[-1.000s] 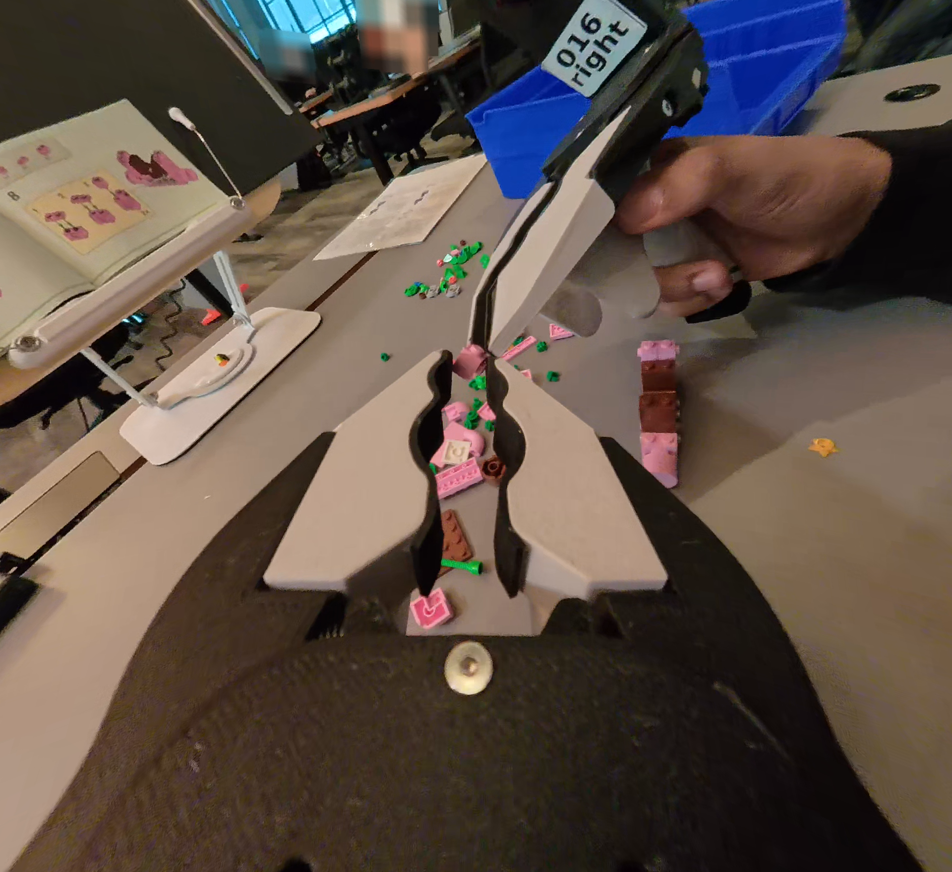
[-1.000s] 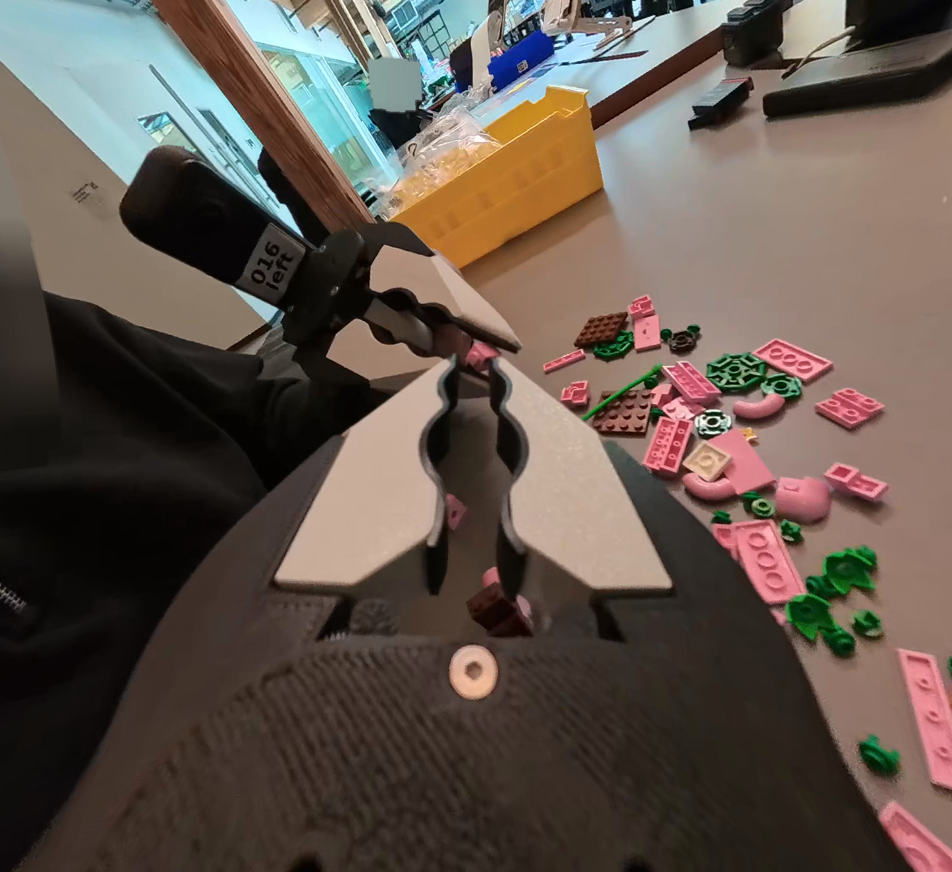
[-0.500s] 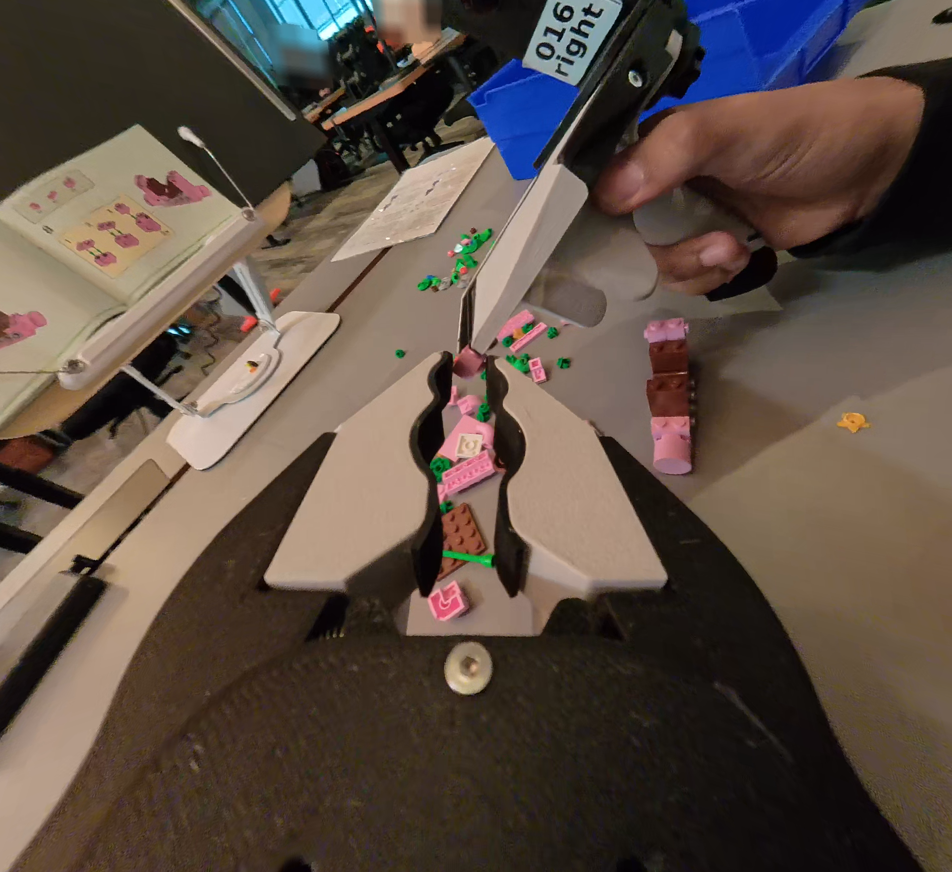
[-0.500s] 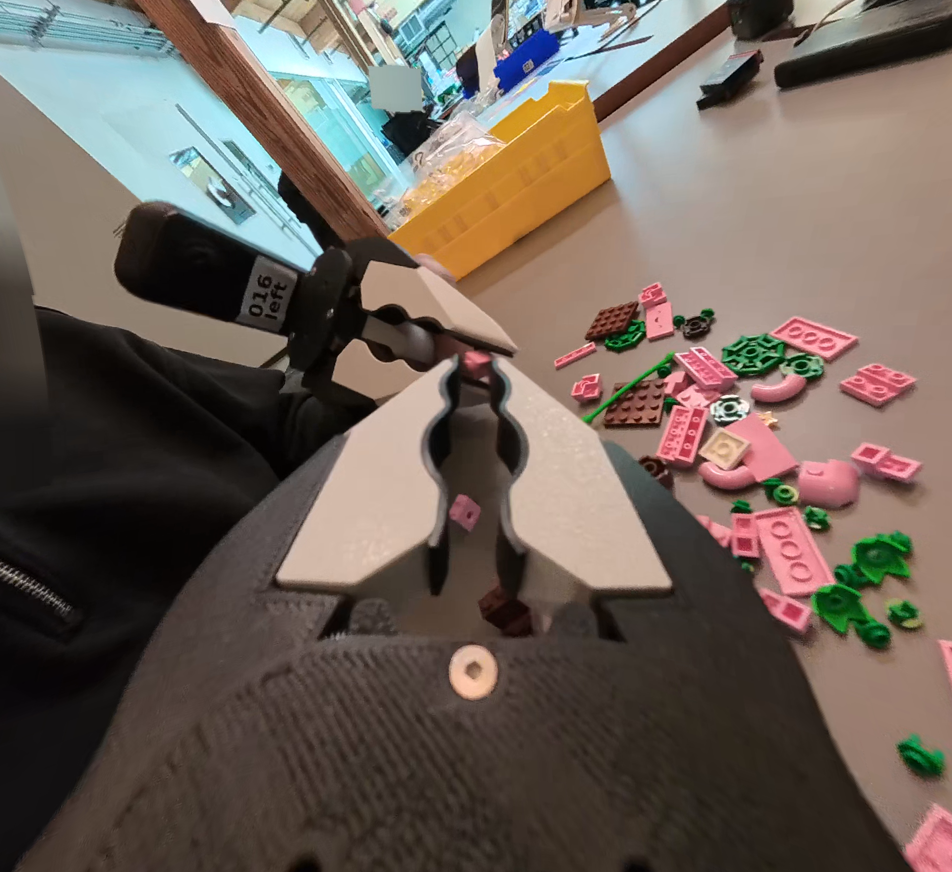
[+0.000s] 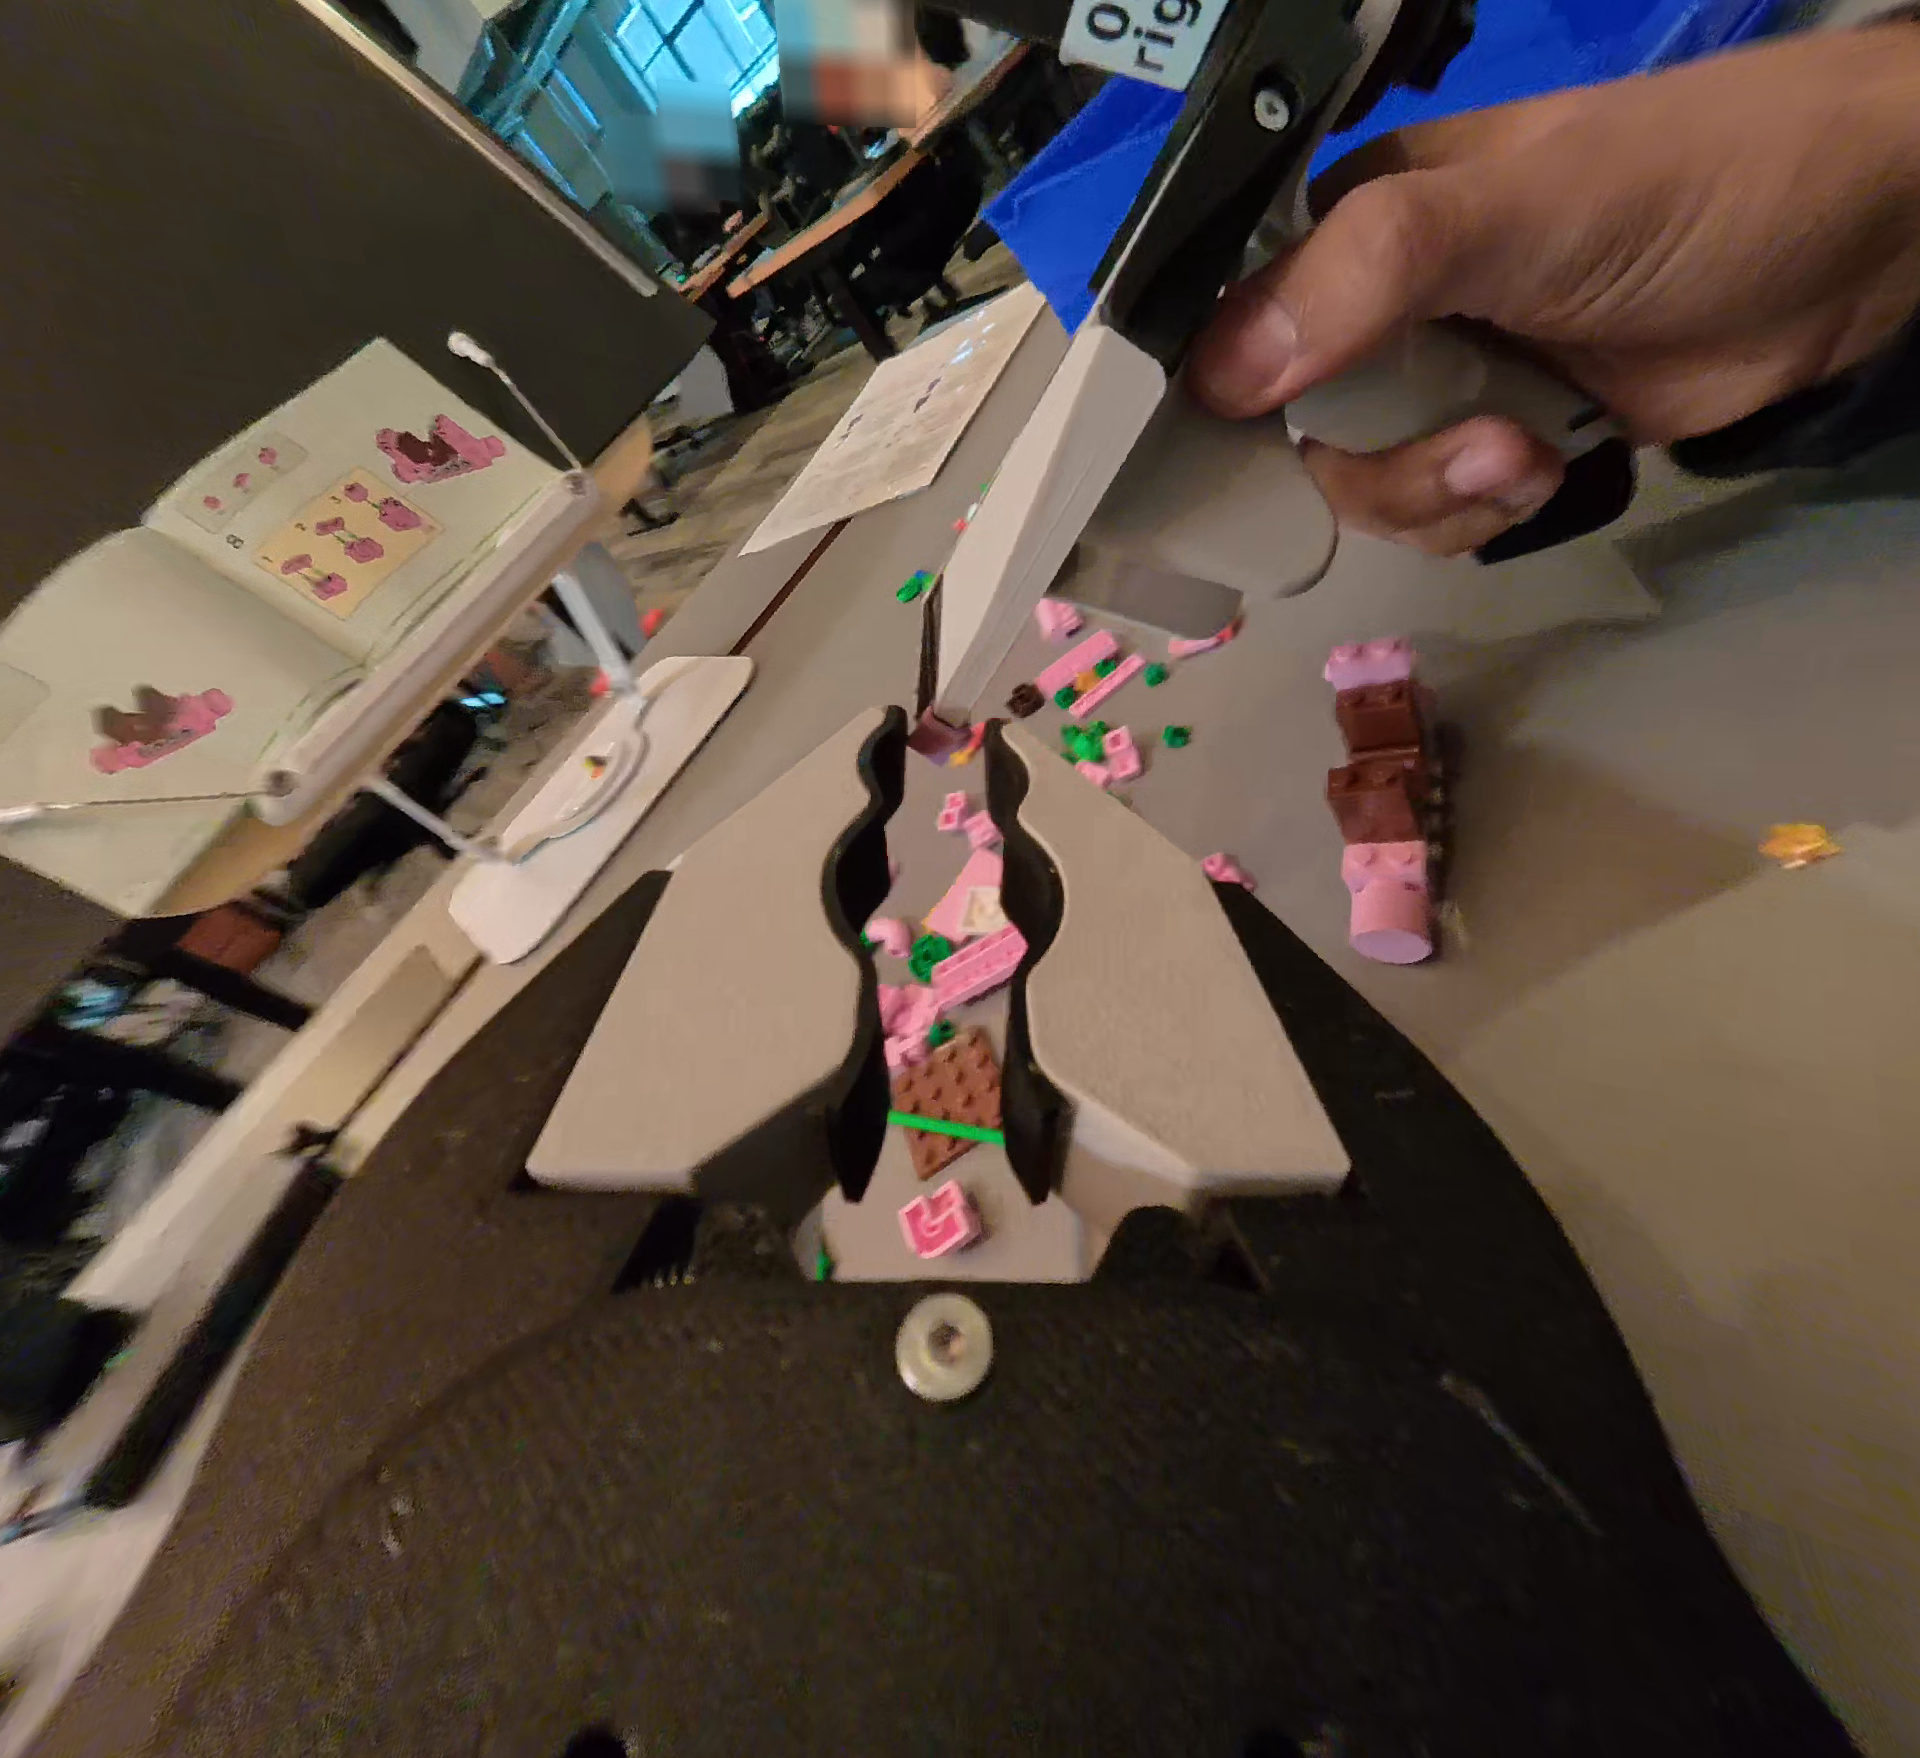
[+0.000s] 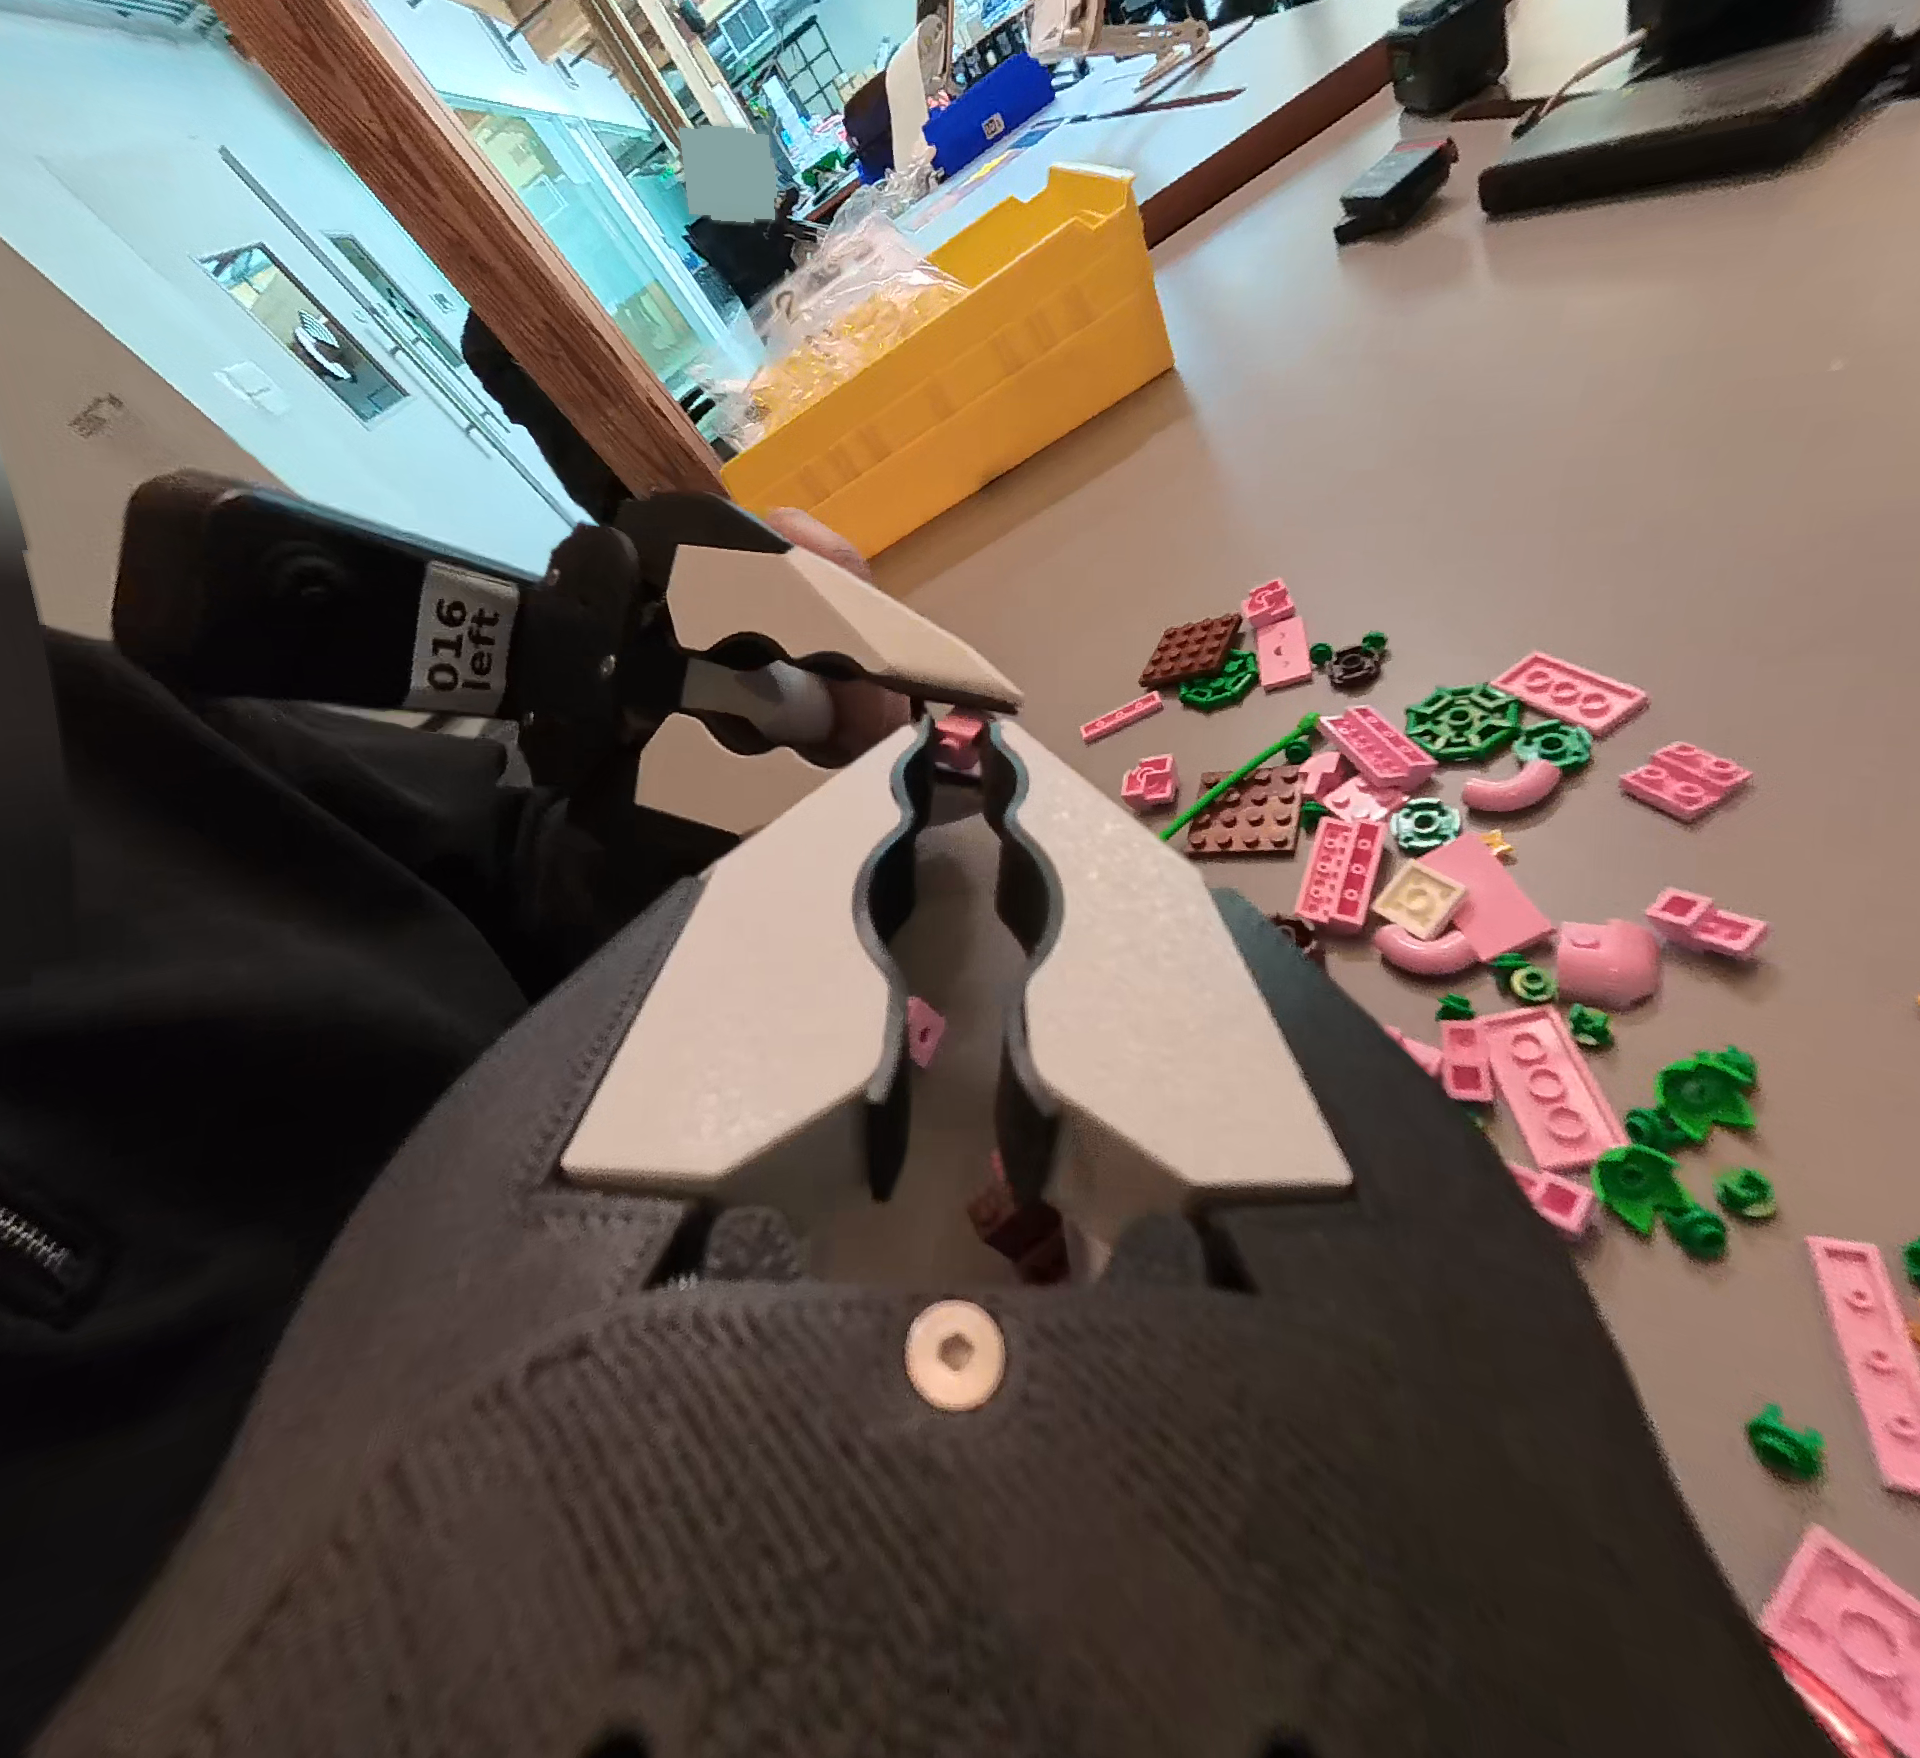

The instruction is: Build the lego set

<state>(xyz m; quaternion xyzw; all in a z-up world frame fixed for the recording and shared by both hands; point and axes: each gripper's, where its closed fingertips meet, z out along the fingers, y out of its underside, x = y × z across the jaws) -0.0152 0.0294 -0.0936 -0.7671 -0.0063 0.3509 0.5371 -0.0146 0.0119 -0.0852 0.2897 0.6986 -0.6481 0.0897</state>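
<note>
My right gripper (image 6: 961,752) pinches small pink lego piece (image 6: 958,738) at tips; my left gripper (image 5: 940,734) narrowed around same piece, likely handover. Loose bricks (image 6: 1351,835) scattered right on tabletop (image 6: 1558,482).

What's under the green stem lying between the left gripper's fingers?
The green stem lies across a brown studded plate on the table. Pink pieces sit just beyond it. The plate's edges are hidden by the left gripper fingers.

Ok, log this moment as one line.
phase: handoff midair | small pink piece: between both tips | left gripper: on piece | right gripper: on piece | brown-pink stack: on table
</note>
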